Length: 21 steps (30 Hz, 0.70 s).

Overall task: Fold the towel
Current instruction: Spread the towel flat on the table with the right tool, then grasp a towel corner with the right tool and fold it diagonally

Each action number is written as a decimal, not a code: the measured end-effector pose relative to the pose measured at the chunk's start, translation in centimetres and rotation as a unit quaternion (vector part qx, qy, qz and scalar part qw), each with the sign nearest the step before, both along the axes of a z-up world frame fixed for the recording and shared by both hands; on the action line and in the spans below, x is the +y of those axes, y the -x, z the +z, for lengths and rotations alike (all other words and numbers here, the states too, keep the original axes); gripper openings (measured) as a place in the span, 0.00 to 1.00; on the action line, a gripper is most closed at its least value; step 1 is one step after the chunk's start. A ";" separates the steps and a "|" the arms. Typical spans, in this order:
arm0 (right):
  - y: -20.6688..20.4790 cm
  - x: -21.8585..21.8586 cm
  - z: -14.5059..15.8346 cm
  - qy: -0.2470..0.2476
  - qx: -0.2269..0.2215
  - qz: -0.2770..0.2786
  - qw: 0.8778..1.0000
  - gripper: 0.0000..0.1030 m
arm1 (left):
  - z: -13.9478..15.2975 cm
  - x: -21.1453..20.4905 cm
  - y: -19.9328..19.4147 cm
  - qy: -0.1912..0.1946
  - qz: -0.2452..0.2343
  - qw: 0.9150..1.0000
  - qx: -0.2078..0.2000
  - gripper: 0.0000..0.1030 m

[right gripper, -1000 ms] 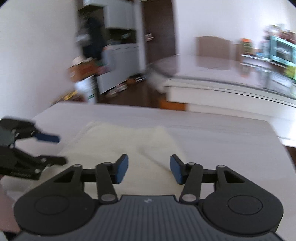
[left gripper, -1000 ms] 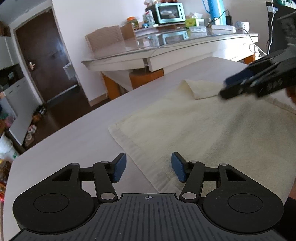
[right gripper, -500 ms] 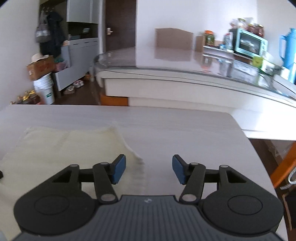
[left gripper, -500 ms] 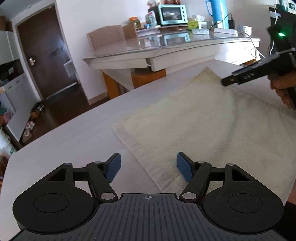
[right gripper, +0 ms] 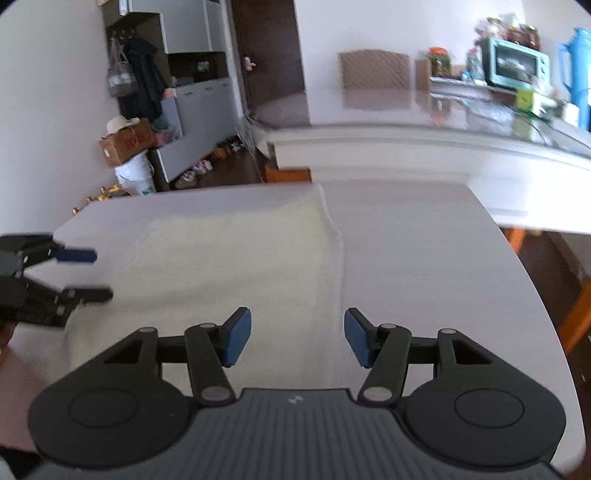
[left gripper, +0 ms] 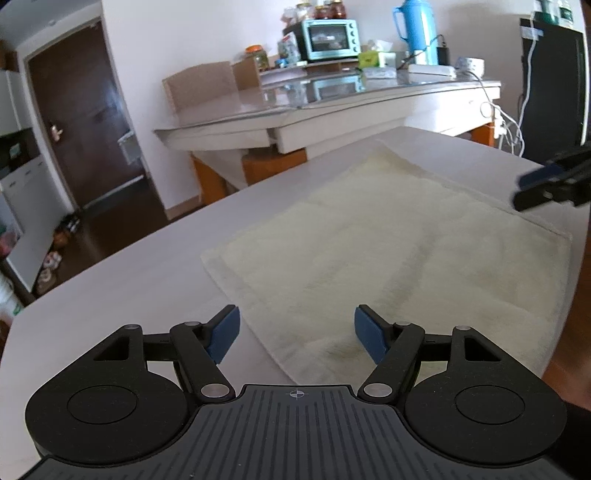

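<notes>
I have the cream towel point(left gripper: 388, 251) lying flat and spread out on the pale table point(left gripper: 122, 280), its near left corner just ahead of my left gripper point(left gripper: 297, 334). In the left wrist view that gripper's jaws stand wide apart with nothing between them; the blue pads point(left gripper: 223, 334) hang over the towel's near edge, the left pad above bare table and the right one above the cloth. I cannot tell whether either pad touches the fabric.

At the far right of the same view I see my right gripper point(left gripper: 546, 186) coming in above the towel's right edge, blurred, its two fingers parted and empty.

From the right wrist view, the right gripper point(right gripper: 297, 338) is also spread open and holds nothing. Its left pad sits over the towel point(right gripper: 236, 266), its right pad over the bare table point(right gripper: 424, 258), so the towel's right border runs between them. The border looks slightly rumpled near the far corner. The left gripper point(right gripper: 86, 273) shows at the left edge here, fingers apart, over the towel's left side.

Beyond the table stands a long glass-topped counter point(left gripper: 332, 99) with a teal toaster oven point(left gripper: 330, 38), a blue thermos jug point(left gripper: 415, 29), jars and a white power strip point(left gripper: 430, 69). A dark brown door point(left gripper: 81, 122) is on the far left, and a cardboard box point(right gripper: 127, 142) rests on a white bucket point(right gripper: 135, 177) by the grey cabinets
</notes>
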State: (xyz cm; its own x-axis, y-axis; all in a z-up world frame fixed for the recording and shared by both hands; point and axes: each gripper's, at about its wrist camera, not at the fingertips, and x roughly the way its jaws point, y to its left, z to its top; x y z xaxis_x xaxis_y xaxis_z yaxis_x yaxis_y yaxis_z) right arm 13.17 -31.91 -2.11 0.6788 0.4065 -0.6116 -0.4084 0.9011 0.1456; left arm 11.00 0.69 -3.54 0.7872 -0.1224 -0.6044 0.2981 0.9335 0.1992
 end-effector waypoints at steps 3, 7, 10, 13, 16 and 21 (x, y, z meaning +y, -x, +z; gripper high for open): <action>2.0 -0.7 -0.6 0.006 0.009 -0.014 1.000 0.57 | 0.0 -0.1 0.5 0.000 -0.001 1.000 -0.002 0.73; 3.2 -0.5 -1.0 0.026 -0.002 -0.013 1.000 0.53 | 0.1 0.0 1.6 -0.006 0.006 1.000 -0.004 0.75; 3.7 0.0 -1.2 0.039 -0.013 -0.004 0.999 0.50 | 0.3 0.3 2.2 -0.008 0.015 1.000 -0.007 0.77; 4.1 0.6 -1.4 0.046 -0.022 0.008 0.999 0.38 | 0.7 0.8 3.1 -0.011 0.029 0.999 -0.011 0.78; 4.5 1.0 -1.4 0.047 -0.025 0.017 0.998 0.19 | 0.9 1.2 3.8 -0.014 0.037 0.999 -0.015 0.78; 4.8 0.4 -1.0 0.011 -0.020 0.007 1.000 0.12 | 1.5 1.4 4.7 -0.014 0.033 0.999 -0.021 0.79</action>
